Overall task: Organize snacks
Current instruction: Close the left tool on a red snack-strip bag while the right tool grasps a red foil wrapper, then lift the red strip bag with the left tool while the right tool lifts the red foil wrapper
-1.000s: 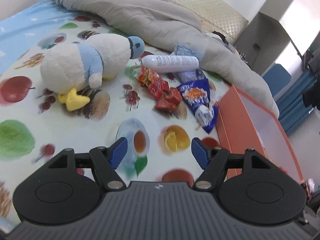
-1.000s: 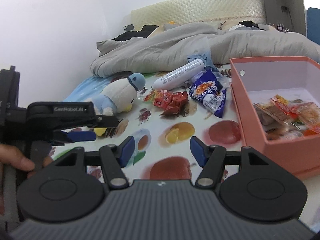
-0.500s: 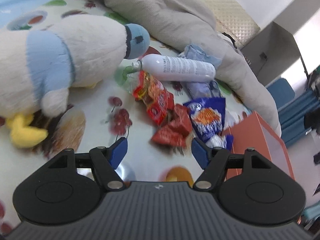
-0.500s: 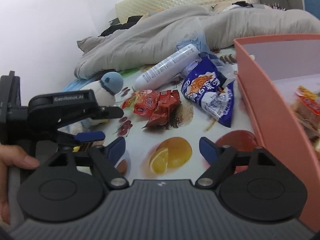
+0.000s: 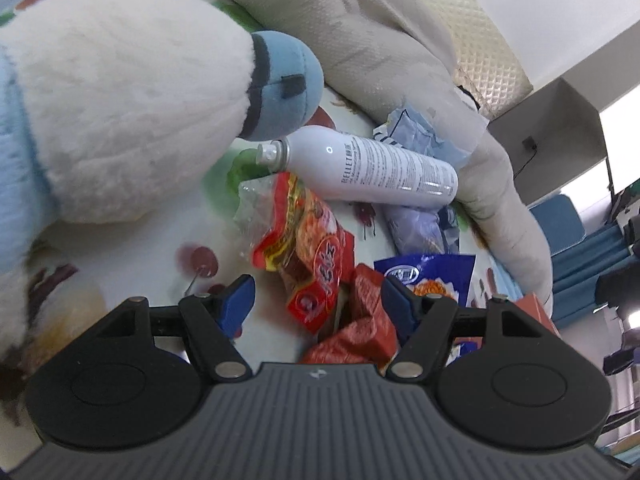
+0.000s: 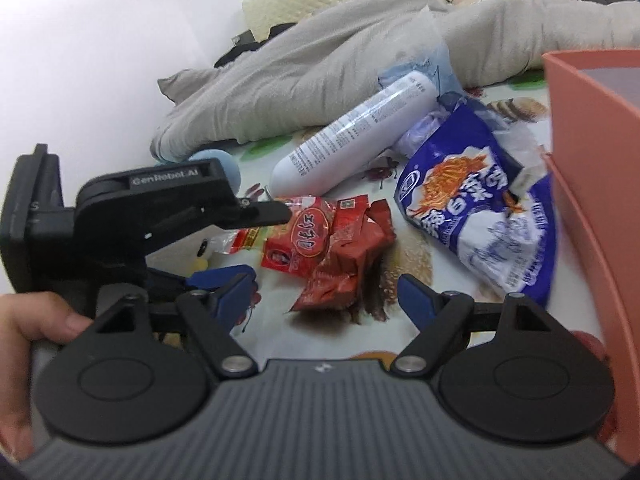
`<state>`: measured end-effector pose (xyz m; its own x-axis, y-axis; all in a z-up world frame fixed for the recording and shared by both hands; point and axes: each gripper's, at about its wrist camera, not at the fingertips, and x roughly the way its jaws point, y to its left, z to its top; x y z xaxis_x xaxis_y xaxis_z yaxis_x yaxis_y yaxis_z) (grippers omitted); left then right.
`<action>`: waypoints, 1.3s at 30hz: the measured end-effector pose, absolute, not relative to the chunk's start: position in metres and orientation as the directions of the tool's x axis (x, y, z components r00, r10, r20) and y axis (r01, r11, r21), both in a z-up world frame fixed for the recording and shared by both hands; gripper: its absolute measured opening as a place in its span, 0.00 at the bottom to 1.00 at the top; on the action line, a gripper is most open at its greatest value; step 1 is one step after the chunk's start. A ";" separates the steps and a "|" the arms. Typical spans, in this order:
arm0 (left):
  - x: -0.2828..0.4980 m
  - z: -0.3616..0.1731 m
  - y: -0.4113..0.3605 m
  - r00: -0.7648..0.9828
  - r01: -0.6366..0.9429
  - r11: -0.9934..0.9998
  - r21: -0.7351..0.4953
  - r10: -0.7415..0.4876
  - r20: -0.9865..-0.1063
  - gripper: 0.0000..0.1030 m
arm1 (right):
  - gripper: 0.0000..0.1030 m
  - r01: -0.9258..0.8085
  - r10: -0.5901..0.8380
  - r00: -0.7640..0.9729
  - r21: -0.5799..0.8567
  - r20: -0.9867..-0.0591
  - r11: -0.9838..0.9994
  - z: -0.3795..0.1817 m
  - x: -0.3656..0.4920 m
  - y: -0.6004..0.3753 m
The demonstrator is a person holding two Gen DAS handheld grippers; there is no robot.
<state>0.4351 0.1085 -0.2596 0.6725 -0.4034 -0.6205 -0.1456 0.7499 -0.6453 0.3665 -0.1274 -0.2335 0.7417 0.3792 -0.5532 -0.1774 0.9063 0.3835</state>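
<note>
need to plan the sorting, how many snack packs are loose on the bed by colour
red snack packs: 2, bright one and dark crumpled one
blue snack bag: 1
total: 3

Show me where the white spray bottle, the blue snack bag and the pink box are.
white spray bottle (image 5: 372,168): left wrist view, middle of its printed body.
blue snack bag (image 6: 476,208): right wrist view, centre of its front.
pink box (image 6: 592,184): right wrist view, its outer side wall.
</note>
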 end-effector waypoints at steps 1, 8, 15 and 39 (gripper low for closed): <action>0.437 -0.262 0.109 0.673 -0.150 0.745 -0.650 -0.404 -0.619 0.72 | 0.78 -0.167 0.375 0.740 0.387 -0.559 0.907 -0.235 0.371 -0.127; 0.447 -0.275 0.115 0.690 -0.166 0.705 -0.689 -0.417 -0.592 0.70 | 0.73 -0.124 0.372 0.729 0.423 -0.575 0.898 -0.250 0.395 -0.121; 0.454 -0.280 0.111 0.701 -0.182 0.702 -0.688 -0.398 -0.591 0.57 | 0.62 -0.100 0.317 0.746 0.372 -0.586 0.923 -0.255 0.402 -0.112; 0.406 -0.252 0.117 0.698 -0.158 0.721 -0.675 -0.402 -0.593 0.09 | 0.40 -0.115 0.306 0.724 0.329 -0.618 0.937 -0.229 0.353 -0.124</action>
